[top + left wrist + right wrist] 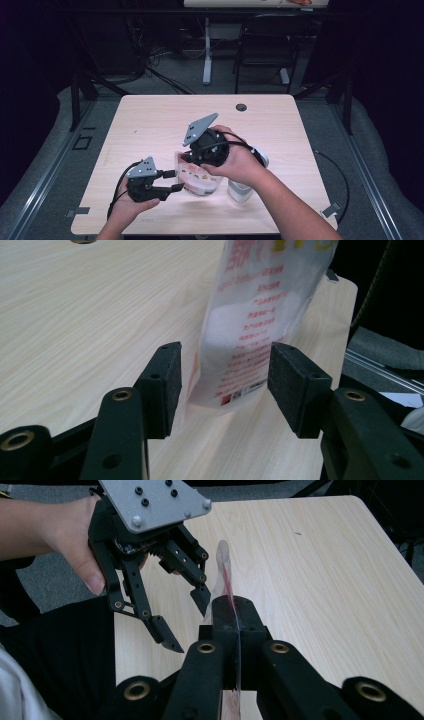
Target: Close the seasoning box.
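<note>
Right gripper (232, 625) pinches the pouch (260, 315) near the table's (150, 115) front edge; left gripper (222, 385), seemingly untouching, straddles its corner, jaws wide.

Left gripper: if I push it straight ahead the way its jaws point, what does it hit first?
Most likely the plastic pouch that the right gripper holds clamped. The left gripper is open, and the pouch's lower corner already sits between its pads, apparently not touching either; depth is hard to judge.
</note>
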The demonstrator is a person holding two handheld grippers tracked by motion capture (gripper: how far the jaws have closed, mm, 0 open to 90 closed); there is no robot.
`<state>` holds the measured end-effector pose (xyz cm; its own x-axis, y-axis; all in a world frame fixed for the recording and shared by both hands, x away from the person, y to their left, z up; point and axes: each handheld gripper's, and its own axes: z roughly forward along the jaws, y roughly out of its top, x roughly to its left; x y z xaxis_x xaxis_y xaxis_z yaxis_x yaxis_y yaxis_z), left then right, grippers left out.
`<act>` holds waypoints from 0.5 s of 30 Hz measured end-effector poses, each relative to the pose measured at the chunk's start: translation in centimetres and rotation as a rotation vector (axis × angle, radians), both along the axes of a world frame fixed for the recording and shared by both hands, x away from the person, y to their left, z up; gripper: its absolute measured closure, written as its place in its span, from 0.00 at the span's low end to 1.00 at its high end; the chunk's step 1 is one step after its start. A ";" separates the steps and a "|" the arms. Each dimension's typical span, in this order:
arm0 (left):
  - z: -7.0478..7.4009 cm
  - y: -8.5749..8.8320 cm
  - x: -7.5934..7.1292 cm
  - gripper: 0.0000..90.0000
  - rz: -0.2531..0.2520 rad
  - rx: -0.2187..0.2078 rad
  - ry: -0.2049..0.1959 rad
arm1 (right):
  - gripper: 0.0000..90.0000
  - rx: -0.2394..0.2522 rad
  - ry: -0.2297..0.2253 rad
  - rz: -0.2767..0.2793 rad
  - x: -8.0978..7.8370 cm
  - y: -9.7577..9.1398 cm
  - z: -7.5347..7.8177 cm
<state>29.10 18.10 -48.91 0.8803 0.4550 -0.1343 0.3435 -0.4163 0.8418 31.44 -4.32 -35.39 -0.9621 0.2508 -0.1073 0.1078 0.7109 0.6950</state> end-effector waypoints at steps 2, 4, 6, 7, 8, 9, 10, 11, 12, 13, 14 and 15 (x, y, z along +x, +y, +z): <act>0.0 -0.1 0.0 0.53 -0.001 0.001 0.000 | 1.00 0.001 -0.002 0.003 -0.1 0.0 0.1; -0.1 -0.2 0.0 0.53 0.000 0.003 0.000 | 1.00 0.005 -0.005 0.005 -0.1 0.1 0.2; -0.2 -0.3 0.0 0.53 -0.002 0.003 0.001 | 1.00 0.003 -0.007 0.009 -0.2 0.1 0.4; -0.2 -0.3 0.0 0.53 -0.003 0.003 0.002 | 1.00 0.003 -0.008 0.010 -0.2 0.0 0.4; -0.3 -0.4 0.0 0.53 -0.004 0.002 -0.001 | 1.00 0.008 -0.007 0.009 -0.2 0.1 0.5; -0.3 -0.4 0.0 0.53 -0.006 0.005 0.000 | 1.00 0.008 -0.008 0.009 -0.3 0.0 0.5; -0.3 -0.5 0.0 0.53 -0.010 0.008 0.001 | 1.00 0.002 -0.008 0.012 -0.3 0.0 0.6; -0.3 -0.5 0.0 0.53 -0.012 0.016 0.002 | 1.00 0.005 -0.008 0.013 -0.3 0.0 0.6; -0.3 -0.5 0.0 0.53 -0.015 0.012 0.002 | 1.00 0.006 -0.009 0.015 -0.3 0.0 0.7; -0.4 -0.6 0.0 0.53 -0.017 0.009 0.005 | 1.00 0.006 -0.011 0.016 -0.3 0.0 0.7; -0.4 -0.6 0.0 0.53 -0.020 0.007 0.005 | 1.00 0.010 -0.011 0.016 -0.4 0.0 0.7; -0.5 -0.6 0.0 0.53 -0.021 0.006 0.005 | 1.00 0.007 -0.012 0.018 -0.4 0.1 0.8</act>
<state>29.12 17.46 -49.41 0.8889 0.4375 -0.1356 0.3387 -0.4283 0.8378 31.02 -4.26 -34.58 -0.9650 0.2347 -0.1167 0.0873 0.7077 0.7011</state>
